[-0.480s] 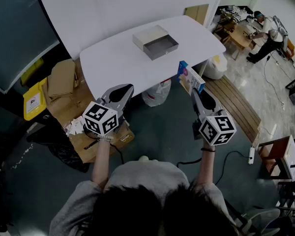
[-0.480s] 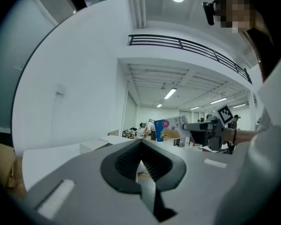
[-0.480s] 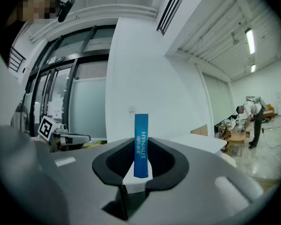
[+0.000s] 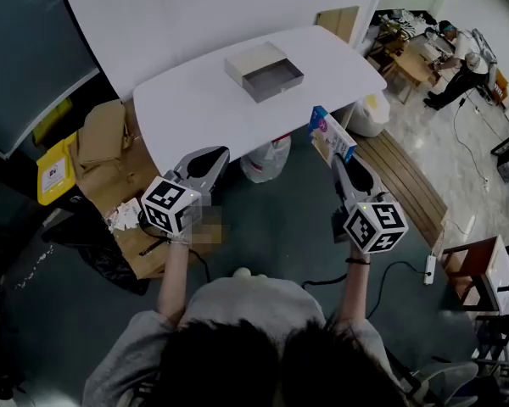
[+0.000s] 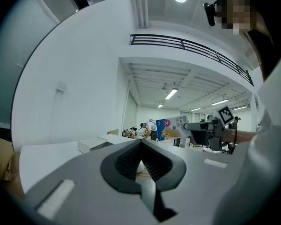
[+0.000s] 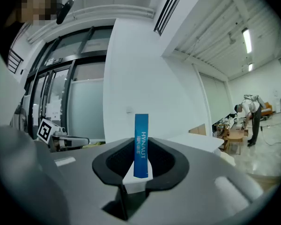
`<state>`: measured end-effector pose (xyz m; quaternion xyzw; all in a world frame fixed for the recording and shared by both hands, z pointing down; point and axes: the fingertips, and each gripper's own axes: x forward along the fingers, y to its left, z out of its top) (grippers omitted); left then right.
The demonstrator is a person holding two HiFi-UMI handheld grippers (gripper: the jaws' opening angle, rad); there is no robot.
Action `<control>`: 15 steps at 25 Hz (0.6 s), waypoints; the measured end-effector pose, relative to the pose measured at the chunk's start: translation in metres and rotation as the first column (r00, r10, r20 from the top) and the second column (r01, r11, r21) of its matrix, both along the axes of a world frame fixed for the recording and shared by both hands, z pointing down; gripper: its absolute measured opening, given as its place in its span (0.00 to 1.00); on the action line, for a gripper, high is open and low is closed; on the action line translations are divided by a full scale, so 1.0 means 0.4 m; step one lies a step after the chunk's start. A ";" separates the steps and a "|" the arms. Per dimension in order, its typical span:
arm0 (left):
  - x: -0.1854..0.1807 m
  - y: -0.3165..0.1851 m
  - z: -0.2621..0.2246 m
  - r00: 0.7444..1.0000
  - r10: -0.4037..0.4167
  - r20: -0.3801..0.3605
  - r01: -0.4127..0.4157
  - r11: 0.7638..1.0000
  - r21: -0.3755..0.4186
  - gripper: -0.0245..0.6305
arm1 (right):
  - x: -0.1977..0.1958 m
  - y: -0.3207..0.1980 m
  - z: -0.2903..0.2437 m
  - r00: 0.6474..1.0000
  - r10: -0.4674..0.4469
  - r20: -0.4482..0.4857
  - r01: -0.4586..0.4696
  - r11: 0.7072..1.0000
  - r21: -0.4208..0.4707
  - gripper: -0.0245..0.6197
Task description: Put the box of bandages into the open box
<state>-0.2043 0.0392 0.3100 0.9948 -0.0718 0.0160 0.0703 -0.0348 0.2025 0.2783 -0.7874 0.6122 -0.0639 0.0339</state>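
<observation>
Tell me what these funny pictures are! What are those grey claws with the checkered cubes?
There is no robot here. A person holds a grabbing tool, called a gripper, in each hand, and the cubes are part of the grippers.

The head view comes from a camera on the person's head, looking down. That is why you see hair, two arms, the left gripper and the right gripper. The two gripper views come from small cameras that ride on each gripper and look along its jaws.

In front of the person is a white table. On it sits an open box that looks empty.

The right gripper's jaws are shut on a blue bandage box, held in the air and not yet over the open box. The left gripper's jaws are shut with nothing between them.
</observation>
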 end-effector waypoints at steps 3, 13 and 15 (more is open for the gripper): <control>0.012 0.006 0.001 1.000 -0.014 -0.005 0.014 1.000 -0.009 0.03 | 0.018 0.014 -0.001 1.000 -0.001 0.010 0.001 1.000 0.011 0.18; 0.037 0.044 0.001 0.999 -0.044 -0.005 0.044 0.999 -0.011 0.03 | 0.048 0.032 -0.006 0.999 -0.033 0.036 0.032 0.998 0.045 0.18; 0.045 0.036 0.008 0.999 -0.049 -0.004 0.049 0.999 -0.017 0.03 | 0.055 0.021 0.003 0.998 -0.040 0.042 0.038 0.998 0.045 0.18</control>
